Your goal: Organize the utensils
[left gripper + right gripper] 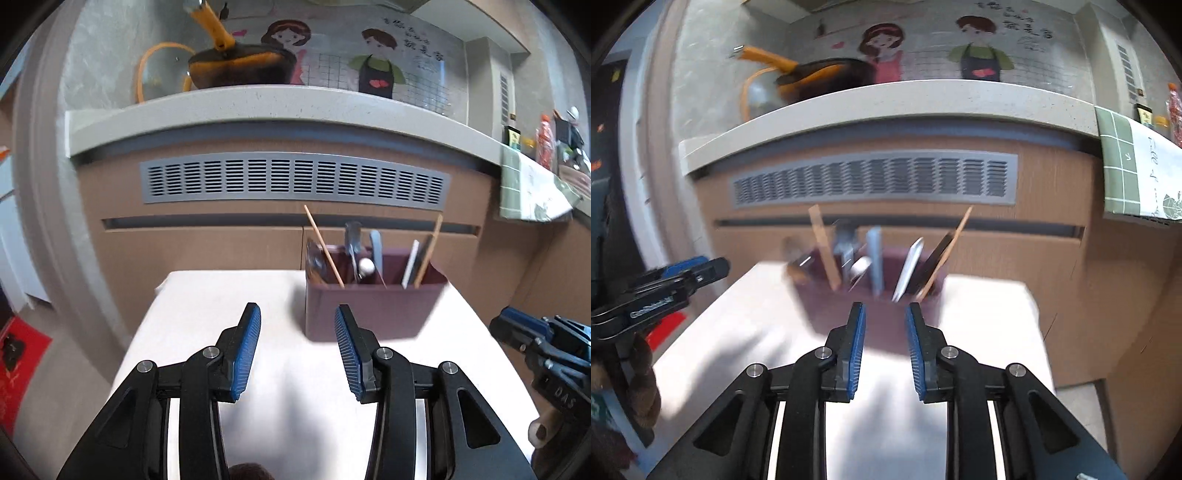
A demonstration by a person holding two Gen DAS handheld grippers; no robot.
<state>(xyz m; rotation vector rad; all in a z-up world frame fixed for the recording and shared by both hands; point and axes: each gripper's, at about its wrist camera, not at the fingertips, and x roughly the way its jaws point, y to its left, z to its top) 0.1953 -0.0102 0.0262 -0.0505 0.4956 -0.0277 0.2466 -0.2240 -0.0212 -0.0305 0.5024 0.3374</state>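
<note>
A maroon utensil holder (pixel 369 306) stands at the far right of the white table (pixel 207 295). Chopsticks (pixel 325 247), a metal spoon (pixel 352 240) and other utensils stand in its compartments. My left gripper (pixel 297 314) is open and empty, above the table just left of the holder. In the right wrist view the holder (pixel 849 310) is blurred and sits right ahead of my right gripper (pixel 885 310), which is open and empty. Each gripper shows at the edge of the other's view: the right one (pixel 535 339) and the left one (pixel 665 284).
Behind the table is a brown cabinet front with a grey vent grille (pixel 295 181) under a pale counter (pixel 277 107). An orange and black pan (pixel 240 66) sits on the counter. A green cloth (pixel 528 188) hangs at the right. A red mat (pixel 18 365) lies on the floor at left.
</note>
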